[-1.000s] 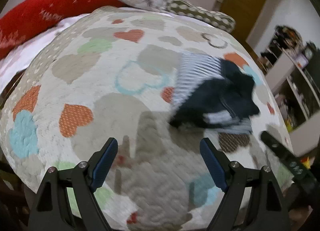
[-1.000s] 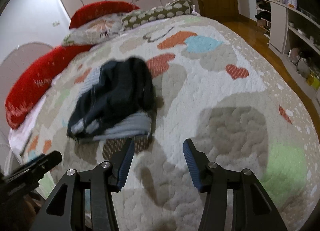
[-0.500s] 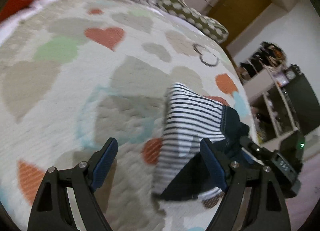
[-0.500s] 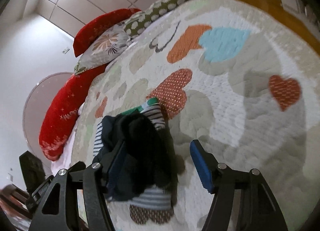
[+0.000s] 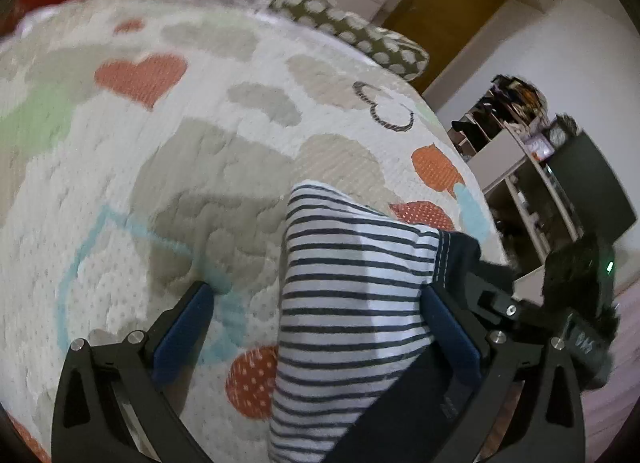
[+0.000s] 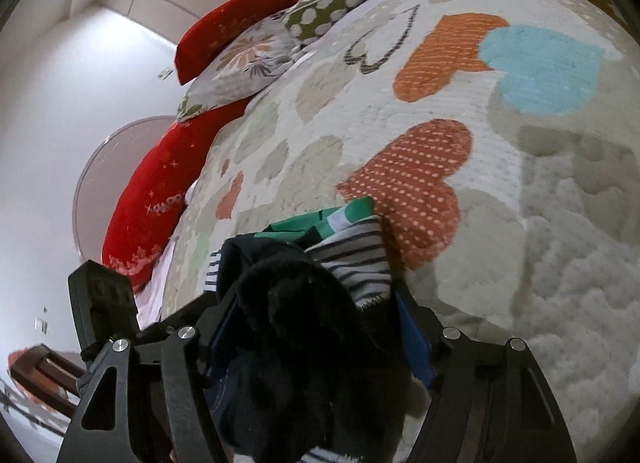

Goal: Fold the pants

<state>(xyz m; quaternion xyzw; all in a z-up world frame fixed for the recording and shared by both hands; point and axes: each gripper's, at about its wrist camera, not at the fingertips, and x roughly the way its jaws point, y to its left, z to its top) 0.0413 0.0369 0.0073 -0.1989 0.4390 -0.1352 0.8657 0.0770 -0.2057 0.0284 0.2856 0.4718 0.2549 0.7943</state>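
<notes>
Filling the bottom centre of the right wrist view, the pants point(image 6: 304, 343) lie bunched in a soft dark heap with a striped lining turned out, on the heart-patterned quilt point(image 6: 520, 223). They look light and limp and would sag from any single hold; the waistband or a hem seems the best grasp. The right gripper point(image 6: 316, 339) has the heap between its opening jaws, whether pressing I cannot tell. The left gripper point(image 5: 316, 327) is opening wide, striped cloth between its pads, unpinched. Both point steeply down. Pillows point(image 6: 240, 55) sit at upper left.
</notes>
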